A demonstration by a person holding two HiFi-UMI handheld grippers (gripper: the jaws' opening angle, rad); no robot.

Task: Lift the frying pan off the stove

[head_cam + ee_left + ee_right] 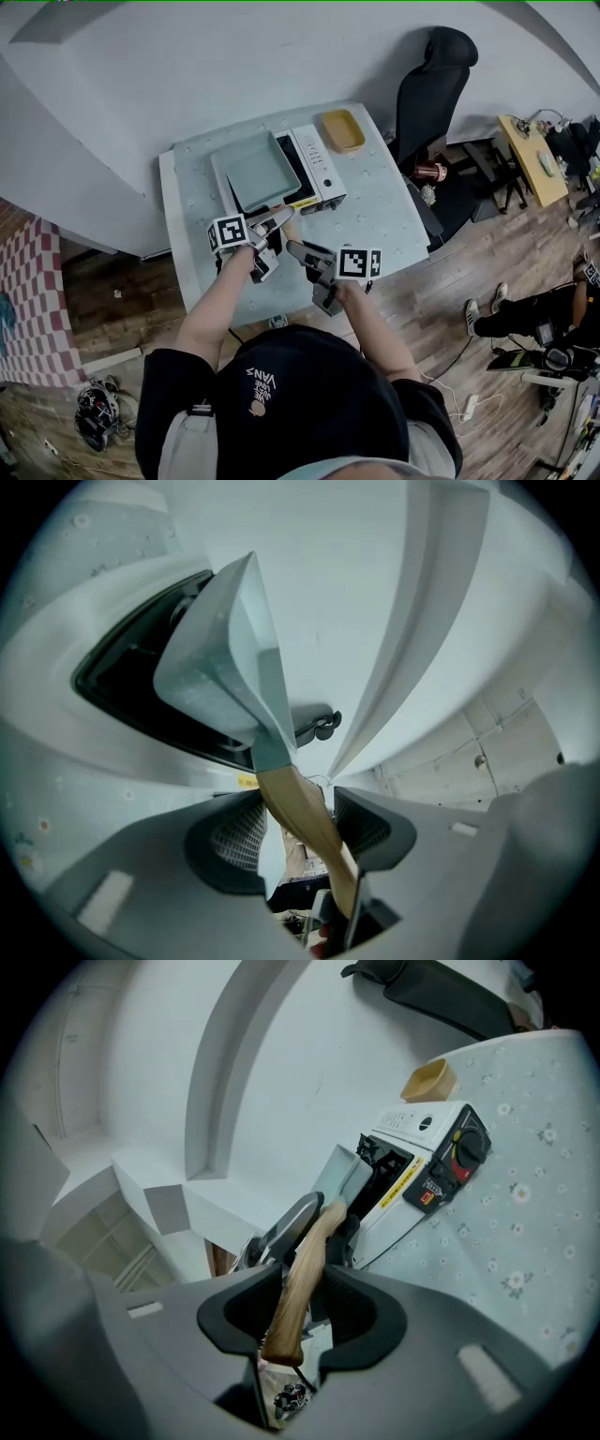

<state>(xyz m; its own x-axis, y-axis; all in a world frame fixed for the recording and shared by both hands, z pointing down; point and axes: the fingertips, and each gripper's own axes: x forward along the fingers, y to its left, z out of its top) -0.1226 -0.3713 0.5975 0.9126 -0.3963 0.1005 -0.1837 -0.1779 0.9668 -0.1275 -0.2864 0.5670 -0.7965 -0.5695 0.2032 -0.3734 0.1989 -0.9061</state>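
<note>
A square pale-teal frying pan (255, 169) sits over the white portable stove (319, 173), its wooden handle (284, 216) pointing toward me. My left gripper (272, 225) is shut on that handle (295, 808), and the pan (225, 658) fills the left gripper view just beyond the jaws (298, 822). My right gripper (298, 251) comes in from the right. The handle's free end (298, 1283) lies between its jaws (305, 1297), against one pad with a thin gap at the other. The pan (337, 1180) and stove (422, 1162) show ahead of it.
The stove stands on a table (375, 216) with a pale flowered cloth. A yellow dish (342, 129) lies at the table's back right corner, and a black office chair (436, 84) stands beside it. The white wall runs behind the table.
</note>
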